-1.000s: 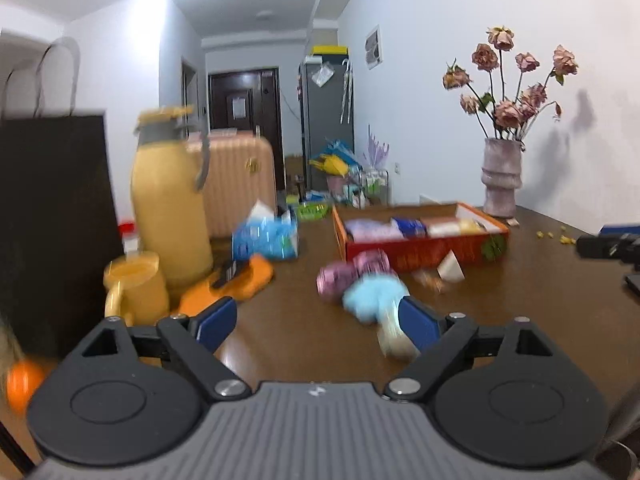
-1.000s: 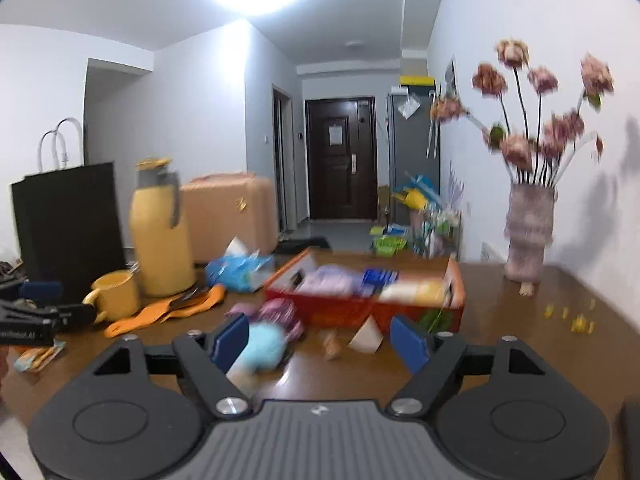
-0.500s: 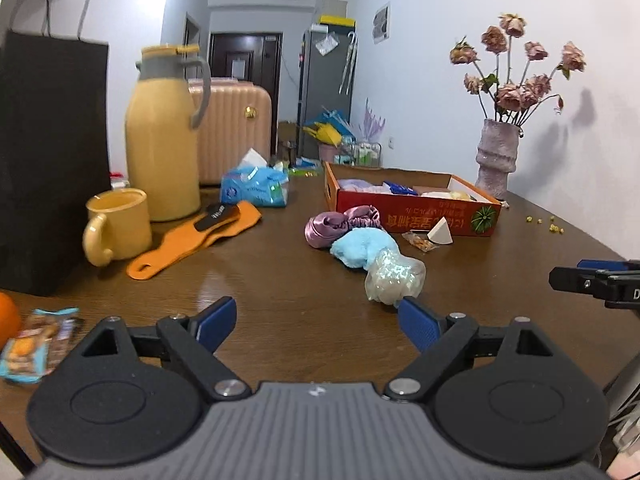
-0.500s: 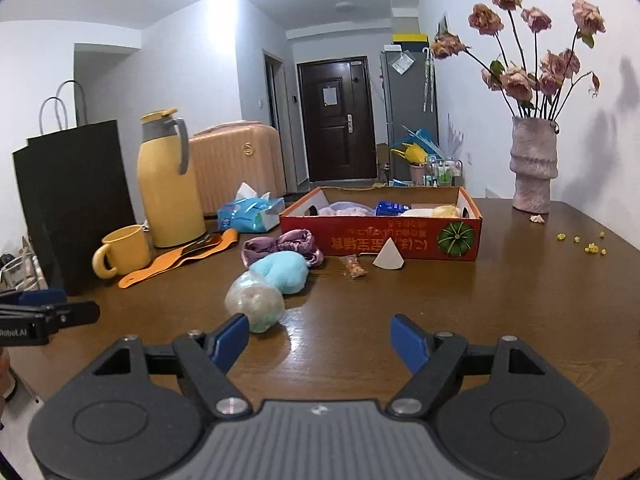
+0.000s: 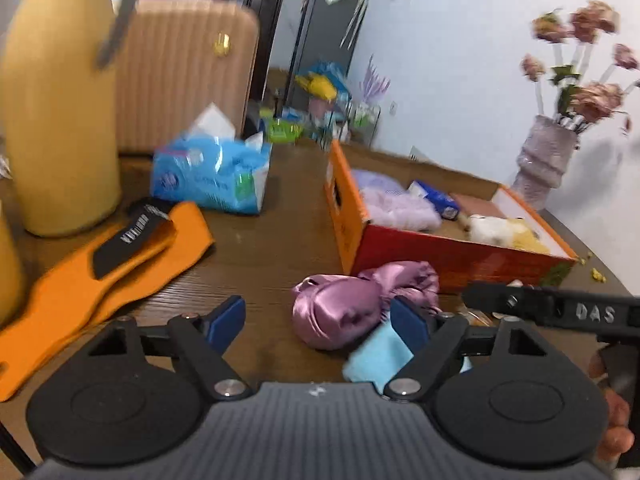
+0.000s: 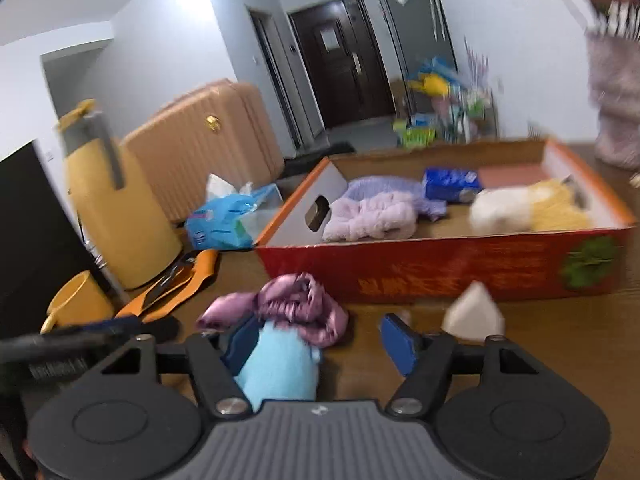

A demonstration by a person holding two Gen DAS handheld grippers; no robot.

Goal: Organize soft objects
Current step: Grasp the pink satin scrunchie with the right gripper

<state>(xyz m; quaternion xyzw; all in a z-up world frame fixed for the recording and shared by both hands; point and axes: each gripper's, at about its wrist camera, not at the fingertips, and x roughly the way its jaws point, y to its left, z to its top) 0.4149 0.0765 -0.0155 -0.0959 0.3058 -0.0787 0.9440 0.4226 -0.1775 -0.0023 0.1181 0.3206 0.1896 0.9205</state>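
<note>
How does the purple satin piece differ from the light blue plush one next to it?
The purple satin piece is shiny and bunched into folds; the light blue plush is matte, fuzzy and rounded. The satin lies nearer the red box; the plush sits closer, between the open right gripper's fingers. Both rest on the table, touching.

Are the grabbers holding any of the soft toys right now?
No. The left gripper and right gripper are both open, just near the purple satin cloth and blue plush.
</note>
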